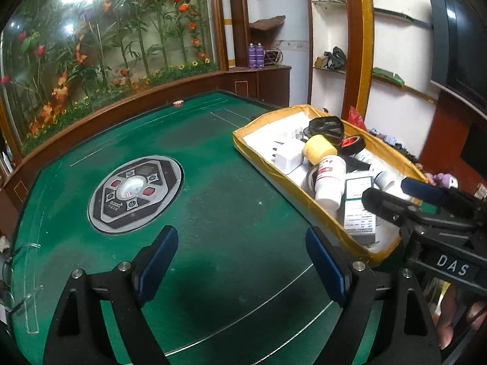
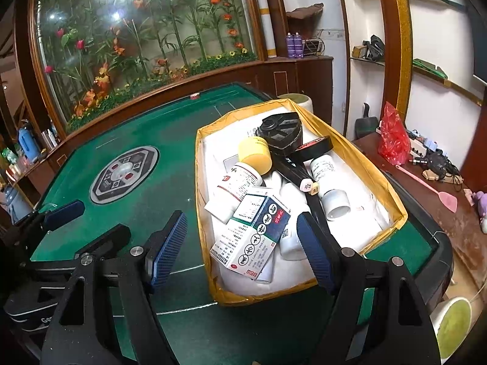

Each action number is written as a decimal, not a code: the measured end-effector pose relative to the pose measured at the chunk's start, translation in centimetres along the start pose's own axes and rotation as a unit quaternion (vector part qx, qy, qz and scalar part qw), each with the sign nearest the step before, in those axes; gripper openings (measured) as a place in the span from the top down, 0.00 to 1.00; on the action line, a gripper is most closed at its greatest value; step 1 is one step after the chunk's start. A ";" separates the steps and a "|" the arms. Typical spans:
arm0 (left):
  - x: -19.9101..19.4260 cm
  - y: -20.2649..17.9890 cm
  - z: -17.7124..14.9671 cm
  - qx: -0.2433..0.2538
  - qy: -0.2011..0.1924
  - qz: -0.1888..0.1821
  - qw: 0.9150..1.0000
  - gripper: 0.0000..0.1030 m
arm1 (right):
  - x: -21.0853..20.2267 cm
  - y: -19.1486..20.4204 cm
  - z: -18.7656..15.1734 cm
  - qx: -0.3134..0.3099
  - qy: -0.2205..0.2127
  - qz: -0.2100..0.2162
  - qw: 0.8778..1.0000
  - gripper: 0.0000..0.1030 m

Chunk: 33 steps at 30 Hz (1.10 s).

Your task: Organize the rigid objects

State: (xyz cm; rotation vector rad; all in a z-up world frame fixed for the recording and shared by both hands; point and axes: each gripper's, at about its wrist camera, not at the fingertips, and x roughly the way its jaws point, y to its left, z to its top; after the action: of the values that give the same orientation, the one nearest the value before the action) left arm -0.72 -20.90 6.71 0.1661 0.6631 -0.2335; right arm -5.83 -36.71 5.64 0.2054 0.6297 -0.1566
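A yellow-taped cardboard box [image 2: 359, 140] with a white lining stands on the green table; it also shows in the left wrist view [image 1: 243, 140]. It holds a medicine carton [image 2: 255, 234], white bottles [image 2: 330, 182], a yellow-capped jar [image 2: 255, 155], black tape [image 2: 316, 147], a black tool [image 2: 281, 133] and dice [image 2: 309, 186]. My right gripper [image 2: 242, 240] is open and empty above the box's near end, over the carton. My left gripper [image 1: 242, 261] is open and empty over bare felt, left of the box. The right gripper's fingers [image 1: 423, 190] show at the left view's right edge.
A round control panel [image 1: 135, 193] is set in the table's middle. A small red-and-white object [image 1: 178, 102] lies at the far edge. A wooden cabinet with fake flowers runs behind. A side table [image 2: 450, 213] on the right carries a red bag and a pink swatter.
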 end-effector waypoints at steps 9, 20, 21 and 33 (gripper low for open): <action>0.2 0.0 -0.1 0.012 0.004 0.017 1.000 0.16 | 0.0 -0.5 0.1 0.007 -0.001 -0.006 1.000 0.27; 0.4 -0.1 -0.2 0.015 0.014 0.015 1.000 0.16 | 0.1 -1.3 -0.3 0.014 0.002 -0.016 1.000 0.27; 0.4 -0.1 -0.2 0.014 0.013 0.014 1.000 0.16 | 0.1 -1.3 -0.3 0.014 0.004 -0.019 1.000 0.27; 0.7 -0.4 -0.4 0.021 0.019 0.014 0.999 0.16 | -0.5 -1.6 -0.3 0.012 -0.008 -0.027 1.000 0.27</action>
State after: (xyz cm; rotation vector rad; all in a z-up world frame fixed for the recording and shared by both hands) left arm -0.51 -21.28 5.98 0.2202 0.6938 -0.2173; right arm -6.72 -38.14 5.51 0.2089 0.6177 -0.2184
